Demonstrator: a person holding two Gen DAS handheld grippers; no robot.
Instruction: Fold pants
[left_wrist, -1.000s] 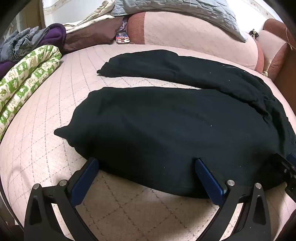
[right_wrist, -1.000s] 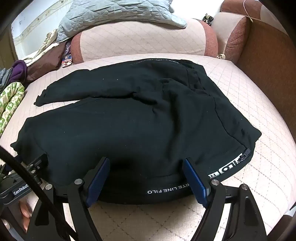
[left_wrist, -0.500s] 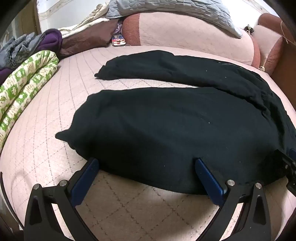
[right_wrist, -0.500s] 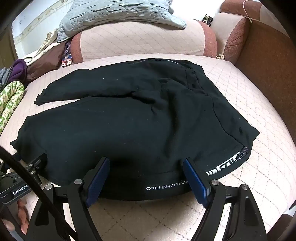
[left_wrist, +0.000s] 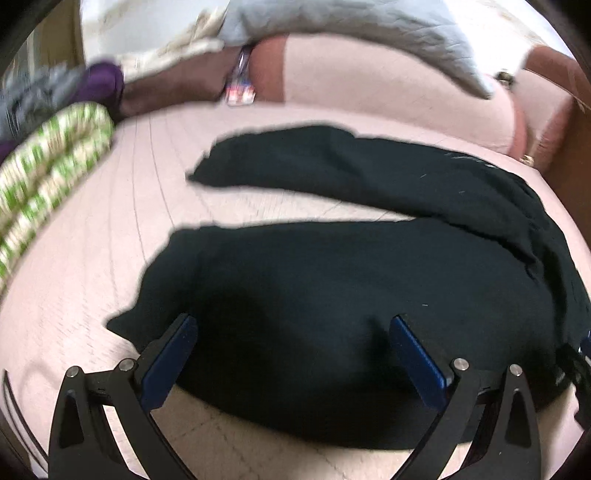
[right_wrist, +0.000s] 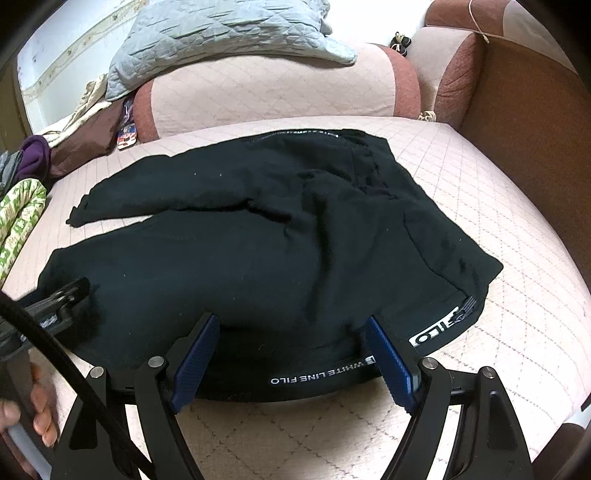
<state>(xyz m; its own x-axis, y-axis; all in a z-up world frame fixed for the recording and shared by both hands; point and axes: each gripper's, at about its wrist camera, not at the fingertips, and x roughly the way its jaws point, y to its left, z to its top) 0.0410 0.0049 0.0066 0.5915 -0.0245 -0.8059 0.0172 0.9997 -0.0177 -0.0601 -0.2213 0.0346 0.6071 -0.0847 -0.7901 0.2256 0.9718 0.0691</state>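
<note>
Black pants (left_wrist: 332, 288) lie spread on a pink quilted sofa seat (left_wrist: 92, 280), the two legs running to the left and apart. My left gripper (left_wrist: 291, 325) is open, its blue pads wide apart over the near leg's front edge. In the right wrist view the pants (right_wrist: 277, 240) show a waistband (right_wrist: 317, 373) with white lettering along the near edge. My right gripper (right_wrist: 291, 321) is open and straddles that waistband. The left gripper's tip (right_wrist: 62, 299) shows over the near leg's end, with a person's hand (right_wrist: 40, 406) below it.
A green-patterned blanket (left_wrist: 48, 158) and purple cloth (left_wrist: 103, 81) lie at the left. A pink back cushion (right_wrist: 277, 88) with a grey quilted pillow (right_wrist: 207, 40) stands behind. A brown armrest (right_wrist: 524, 147) bounds the right side.
The left gripper has pushed forward over the near leg's edge and its view is blurred. The right gripper has crept forward onto the waistband. Both stay open.
</note>
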